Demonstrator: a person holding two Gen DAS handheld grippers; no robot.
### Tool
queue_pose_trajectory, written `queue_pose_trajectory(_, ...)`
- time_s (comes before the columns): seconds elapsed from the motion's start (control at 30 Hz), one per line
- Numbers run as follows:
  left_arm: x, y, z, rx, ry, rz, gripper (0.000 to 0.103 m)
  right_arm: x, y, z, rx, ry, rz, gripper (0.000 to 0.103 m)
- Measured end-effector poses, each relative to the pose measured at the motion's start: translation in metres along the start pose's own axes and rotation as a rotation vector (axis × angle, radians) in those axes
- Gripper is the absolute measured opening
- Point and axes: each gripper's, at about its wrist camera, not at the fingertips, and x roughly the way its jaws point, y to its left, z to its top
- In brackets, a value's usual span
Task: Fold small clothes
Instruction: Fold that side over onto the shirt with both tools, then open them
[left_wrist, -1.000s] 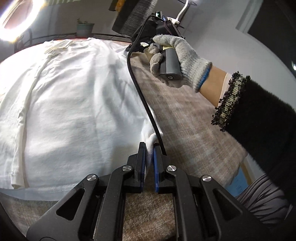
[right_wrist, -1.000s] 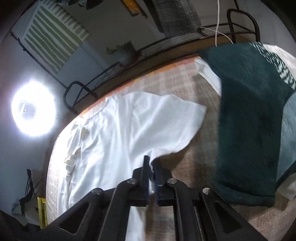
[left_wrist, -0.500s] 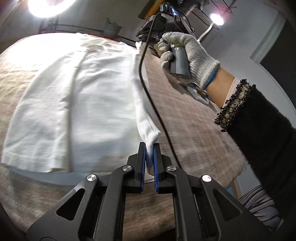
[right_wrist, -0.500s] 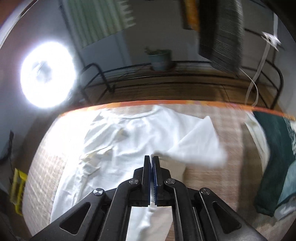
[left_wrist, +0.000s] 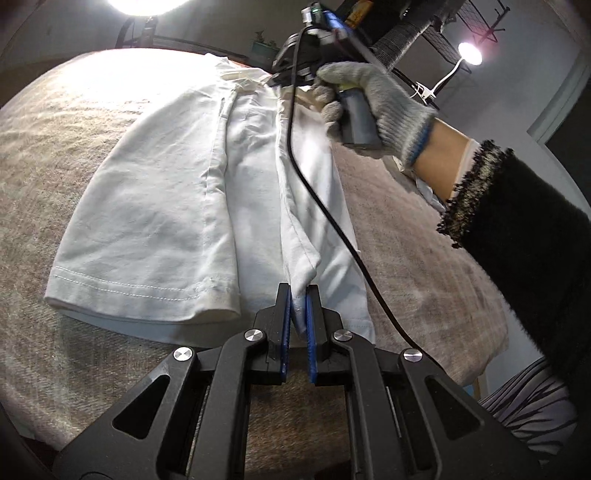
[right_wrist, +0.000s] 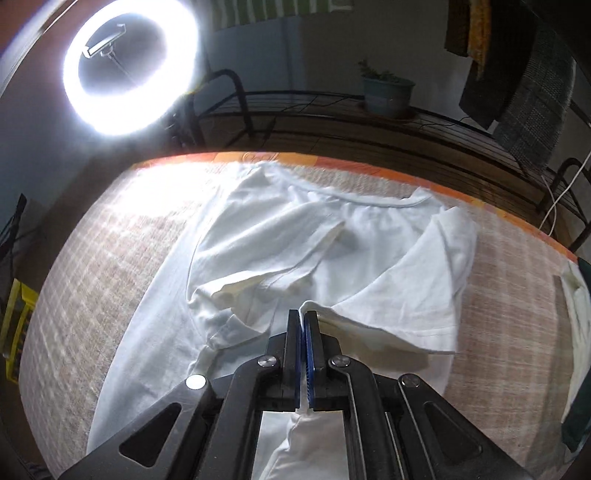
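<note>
- White T-shirt (left_wrist: 166, 206) lies flat on the beige woven blanket (left_wrist: 417, 266), collar at the far end, left side already folded over the middle.
- Left gripper (left_wrist: 298, 295) nearly closed, pinching a bunched hem corner at the shirt's near edge.
- Right gripper (right_wrist: 305, 318) fully closed on the shirt's right edge below the sleeve, cloth lifted toward the middle.
- Gloved right hand (left_wrist: 373, 99) holds that gripper at the shirt's far end.
</note>
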Motion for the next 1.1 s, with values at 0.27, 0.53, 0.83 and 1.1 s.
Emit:
queue_pose_trajectory(0.27, -0.003, 0.003, 0.0, -0.004, -0.001, -0.007, 0.006, -0.001, -0.018, -0.002, 0.104, 0.034, 0.204, 0.034)
queue_pose_trajectory(0.53, -0.001, 0.008, 0.0, -0.022, 0.0, -0.027, 0.006, -0.063, -0.074, 0.013, 0.216, -0.101, 0.291, 0.049)
queue_pose_trajectory(0.83, 0.001, 0.01, 0.001, -0.022, 0.007, -0.039, 0.006, -0.004, -0.111, 0.005, 0.288, 0.053, 0.049, 0.035)
queue_pose_trajectory(1.1, 0.001, 0.015, 0.004, -0.055, 0.01, -0.073, 0.005, -0.021, -0.09, 0.039, 0.189, -0.004, 0.077, 0.0)
